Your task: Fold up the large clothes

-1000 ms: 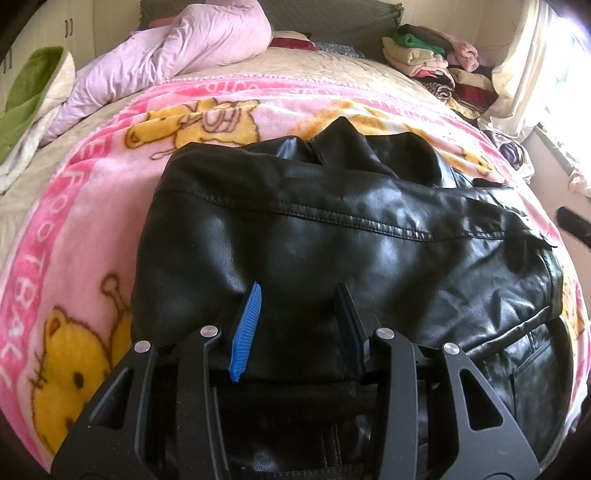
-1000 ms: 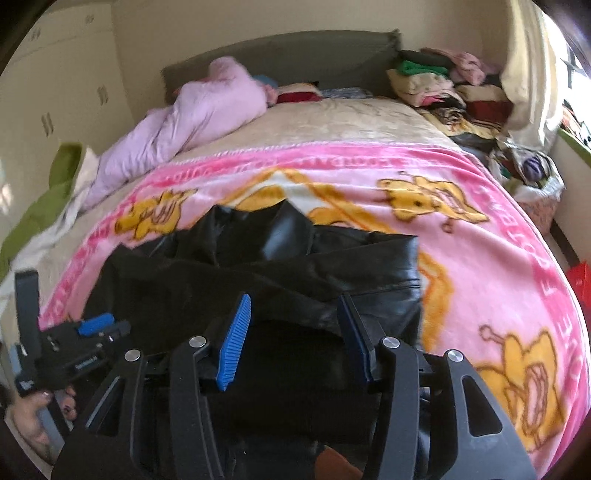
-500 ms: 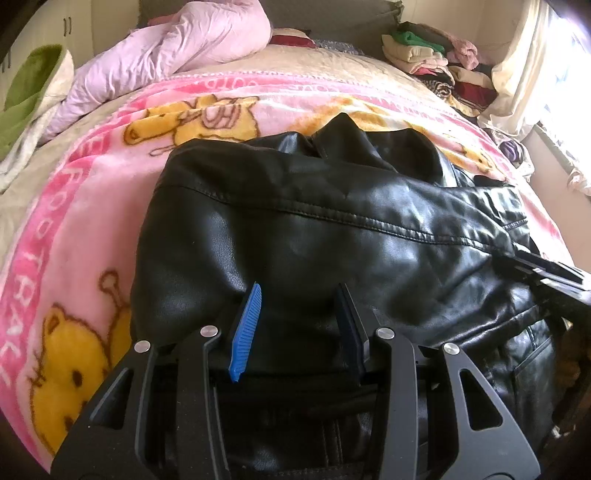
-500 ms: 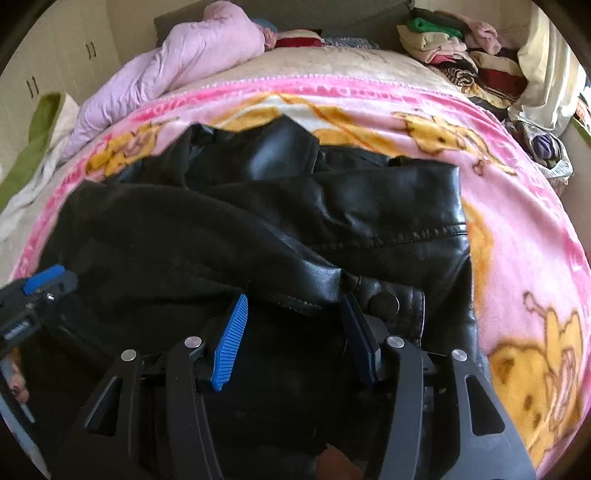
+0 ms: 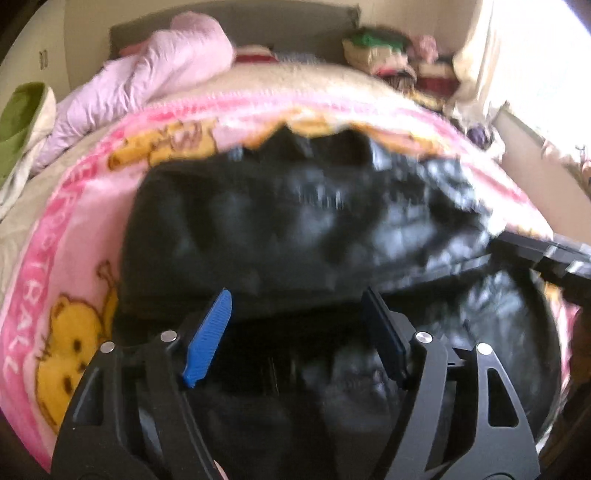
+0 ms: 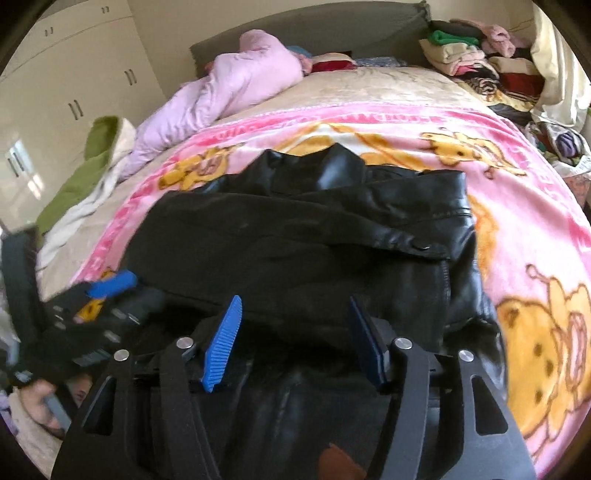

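The left wrist view is smeared by motion, so the black leather jacket (image 5: pixel 314 221) shows no seams or folds. Its near hem lies hidden behind the left gripper (image 5: pixel 297 325). The clothes pile (image 5: pixel 388 59) at the bed's far corner is too blurred to sort.

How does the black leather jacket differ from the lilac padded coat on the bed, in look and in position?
The black leather jacket is dark and glossy; the lilac padded coat is pale, matte and puffy. The jacket lies folded on the pink cartoon blanket near the cameras; the coat lies crumpled beyond the blanket, toward the headboard. The jacket shows a snap button; I see none on the coat. Both are large outer garments.
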Demonstrator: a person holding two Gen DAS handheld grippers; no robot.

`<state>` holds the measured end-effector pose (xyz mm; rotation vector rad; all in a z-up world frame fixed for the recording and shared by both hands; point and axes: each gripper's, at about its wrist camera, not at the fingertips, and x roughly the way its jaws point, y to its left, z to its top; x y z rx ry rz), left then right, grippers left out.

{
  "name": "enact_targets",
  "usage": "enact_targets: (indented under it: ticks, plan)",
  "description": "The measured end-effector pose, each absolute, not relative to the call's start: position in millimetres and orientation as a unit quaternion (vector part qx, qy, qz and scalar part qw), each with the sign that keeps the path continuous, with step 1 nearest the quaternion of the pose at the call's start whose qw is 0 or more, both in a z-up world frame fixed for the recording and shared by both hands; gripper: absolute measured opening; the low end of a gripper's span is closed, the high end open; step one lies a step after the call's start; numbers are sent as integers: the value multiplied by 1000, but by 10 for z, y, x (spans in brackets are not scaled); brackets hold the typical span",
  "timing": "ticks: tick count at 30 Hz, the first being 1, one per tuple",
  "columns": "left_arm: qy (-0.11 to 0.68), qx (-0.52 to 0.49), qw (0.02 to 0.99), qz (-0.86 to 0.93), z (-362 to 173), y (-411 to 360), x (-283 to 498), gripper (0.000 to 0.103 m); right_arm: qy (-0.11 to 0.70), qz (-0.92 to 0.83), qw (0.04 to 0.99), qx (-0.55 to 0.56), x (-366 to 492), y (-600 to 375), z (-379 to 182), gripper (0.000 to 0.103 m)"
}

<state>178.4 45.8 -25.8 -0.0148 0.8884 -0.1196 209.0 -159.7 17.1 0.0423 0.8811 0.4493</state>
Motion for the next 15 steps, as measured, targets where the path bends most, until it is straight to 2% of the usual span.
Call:
enact_targets:
  ticks: [4, 7, 15]
  plan:
    - [457, -13, 888, -48, -424, 489, 1839, 66, 450, 202, 870, 25, 2187, -1610, 39, 60]
    - [467, 8, 883, -40, -519, 443, 1863, 66, 492, 194, 846, 71, 2305, -1705, -177, 60]
    - [468, 17, 883, -37, -555, 400, 1849, 68, 498, 203, 834, 125, 2331, -1793, -375, 60]
